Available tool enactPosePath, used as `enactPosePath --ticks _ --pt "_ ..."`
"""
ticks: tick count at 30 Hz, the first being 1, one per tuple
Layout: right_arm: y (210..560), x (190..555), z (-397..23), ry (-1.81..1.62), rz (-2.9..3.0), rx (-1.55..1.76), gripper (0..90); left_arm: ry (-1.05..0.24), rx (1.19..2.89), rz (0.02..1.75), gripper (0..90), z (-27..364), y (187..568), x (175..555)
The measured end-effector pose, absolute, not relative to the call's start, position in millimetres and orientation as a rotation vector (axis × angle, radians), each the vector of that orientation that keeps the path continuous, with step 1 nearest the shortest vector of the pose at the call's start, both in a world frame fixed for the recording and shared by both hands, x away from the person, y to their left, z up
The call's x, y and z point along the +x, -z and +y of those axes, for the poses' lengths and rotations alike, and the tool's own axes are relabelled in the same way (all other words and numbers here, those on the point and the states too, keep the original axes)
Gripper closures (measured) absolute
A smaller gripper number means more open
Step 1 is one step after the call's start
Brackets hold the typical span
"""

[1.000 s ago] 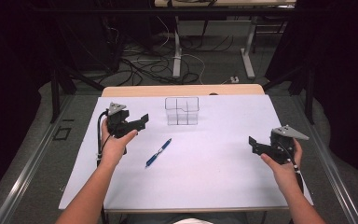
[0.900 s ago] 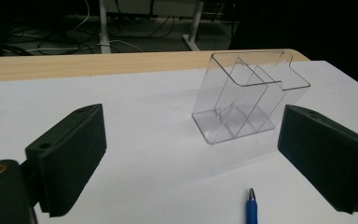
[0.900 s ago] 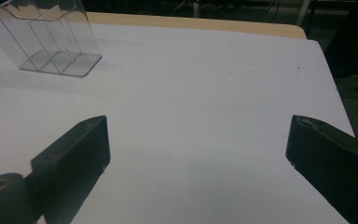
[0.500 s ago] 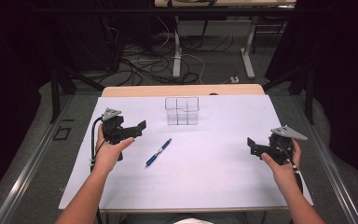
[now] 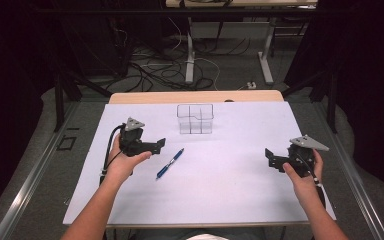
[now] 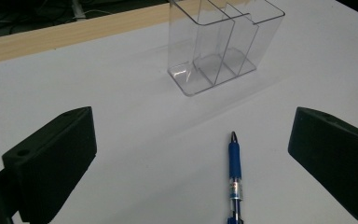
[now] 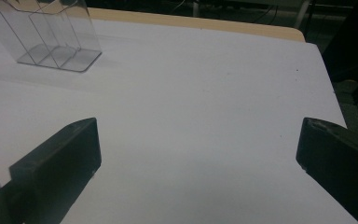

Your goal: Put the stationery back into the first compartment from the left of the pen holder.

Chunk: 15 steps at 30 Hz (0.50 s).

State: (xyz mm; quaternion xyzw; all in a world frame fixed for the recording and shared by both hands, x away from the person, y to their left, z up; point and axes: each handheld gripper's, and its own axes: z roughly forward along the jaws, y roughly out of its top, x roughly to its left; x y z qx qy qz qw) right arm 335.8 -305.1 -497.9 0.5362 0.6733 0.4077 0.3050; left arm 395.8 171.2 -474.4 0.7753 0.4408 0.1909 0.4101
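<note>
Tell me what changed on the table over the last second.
The left gripper drew back toward the person and dropped lower, jaws open, pointing at the blue pen. Nothing was grasped or released. The right gripper, the pen and the clear divided organizer stayed put on the white sheet.

No legible text, label, brand, number or sign is found in any view. The pen [image 6: 234, 175] carries a small printed band on its clear barrel, but the marking is too small and blurred to read. The clear holder [image 6: 223, 42] and the white table cover [image 5: 230, 190] bear no readable marks.
</note>
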Motion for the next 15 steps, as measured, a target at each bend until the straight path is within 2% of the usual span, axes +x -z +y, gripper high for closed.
enactPosePath --ticks 15 --pt "501 338 -305 -1.077 1.809 1.406 0.0 -0.44 2.033 1.092 3.9 149 474 405"
